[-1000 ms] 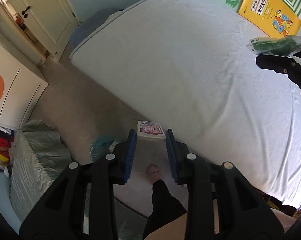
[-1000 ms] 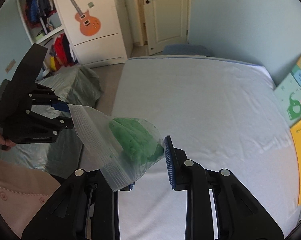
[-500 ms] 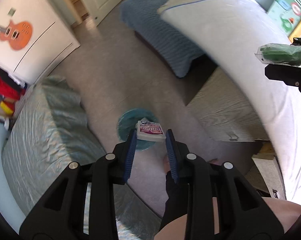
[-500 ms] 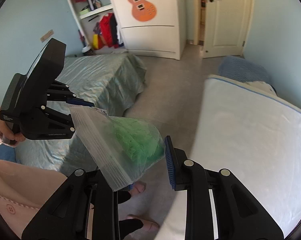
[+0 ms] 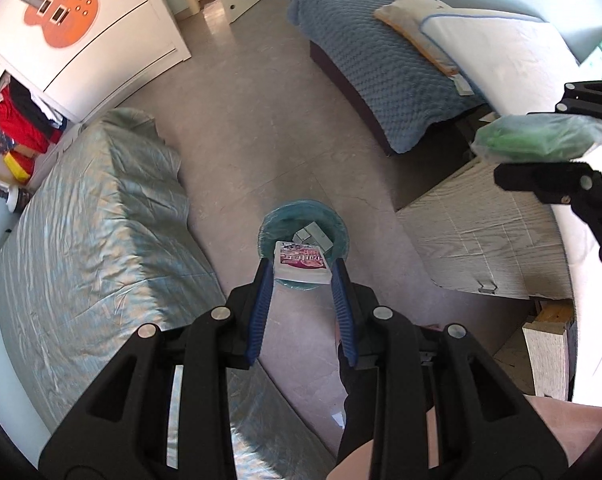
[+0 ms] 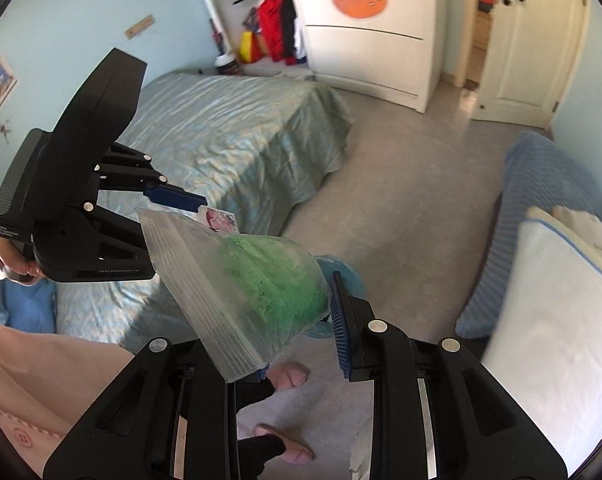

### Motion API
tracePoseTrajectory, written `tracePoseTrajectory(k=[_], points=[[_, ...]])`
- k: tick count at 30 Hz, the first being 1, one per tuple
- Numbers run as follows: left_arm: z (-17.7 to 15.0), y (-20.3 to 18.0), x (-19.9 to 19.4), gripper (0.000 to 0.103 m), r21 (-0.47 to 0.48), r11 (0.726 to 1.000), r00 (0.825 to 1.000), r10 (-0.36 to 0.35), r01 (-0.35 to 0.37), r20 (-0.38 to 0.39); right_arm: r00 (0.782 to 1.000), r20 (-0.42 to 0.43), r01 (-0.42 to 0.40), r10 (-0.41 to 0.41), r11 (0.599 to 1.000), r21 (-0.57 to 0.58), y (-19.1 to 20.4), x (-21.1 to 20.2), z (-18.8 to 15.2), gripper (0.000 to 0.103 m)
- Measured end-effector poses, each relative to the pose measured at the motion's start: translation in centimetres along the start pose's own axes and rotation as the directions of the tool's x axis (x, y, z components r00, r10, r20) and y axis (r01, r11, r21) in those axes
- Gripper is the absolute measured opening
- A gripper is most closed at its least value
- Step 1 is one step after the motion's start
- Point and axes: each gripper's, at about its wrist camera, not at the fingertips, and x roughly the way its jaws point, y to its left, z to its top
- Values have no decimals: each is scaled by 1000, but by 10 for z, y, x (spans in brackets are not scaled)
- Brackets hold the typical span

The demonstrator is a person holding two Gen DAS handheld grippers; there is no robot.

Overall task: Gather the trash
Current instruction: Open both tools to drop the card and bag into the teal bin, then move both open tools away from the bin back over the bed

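My left gripper (image 5: 301, 270) is shut on a small white and pink packet (image 5: 301, 266) and holds it right above a round blue trash bin (image 5: 303, 222) on the floor, which has a few scraps inside. My right gripper (image 6: 297, 300) is shut on a clear zip bag of green stuff (image 6: 261, 280); the bag also shows at the right of the left wrist view (image 5: 537, 138). In the right wrist view the bin (image 6: 343, 276) peeks out behind the bag, and the left gripper (image 6: 173, 196) with its packet (image 6: 220, 218) is at the left.
A bed with a teal cover (image 5: 85, 216) lies left of the bin. A white mattress (image 6: 549, 320) and a blue blanket (image 5: 381, 52) are to the right. A white wardrobe with a guitar sticker (image 6: 365, 28) and an open door (image 6: 521, 40) stand beyond. My feet (image 6: 289, 374) are on the floor.
Both grippers have swung from the white mattress toward the floor. The left gripper with the packet now hangs over the blue bin, which looks nearer and more centred.
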Motion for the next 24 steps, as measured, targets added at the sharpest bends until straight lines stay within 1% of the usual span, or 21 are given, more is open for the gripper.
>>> tracePoseTrajectory(k=[4,12,13,14,15,16,17,19,21,22,24], points=[[3,14,8,28,-26,1000,1000,-10,9,-11,999,-38,-29,28,999,-25,3,20,13,26],[11,31,19,28,-49,999,999,-19,17,-28,995,-81,-67,62,996,-56,6,46,30,26],[12,31,20,28,-48,999,999,-20,18,-28,994,-84,-73,67,995,-62,6,48,32,29],[13,32,21,28,-47,999,999,-18,17,-31,994,-91,-68,62,995,-75,5,50,33,29],[14,33,23,29,-43,999,999,-16,15,-36,994,-99,-59,51,995,-83,4,52,34,47],[15,34,27,40,-38,999,999,-15,13,-48,994,-97,-63,54,994,-87,2,52,35,74],[16,35,30,60,-37,999,998,-6,4,-56,995,-89,-62,54,994,-89,1,52,37,78],[16,38,33,78,-25,1000,999,6,-7,-52,994,-93,-57,49,995,-84,-4,52,38,78],[16,40,35,80,-8,1000,998,19,-20,-52,995,-95,-46,40,997,-66,-11,51,39,79],[15,41,36,80,-2,1000,998,23,-23,-58,994,-97,-54,49,997,-51,-15,51,39,79],[15,42,38,80,-4,1000,997,19,-20,-68,994,-98,-49,45,998,-38,-19,51,39,81]])
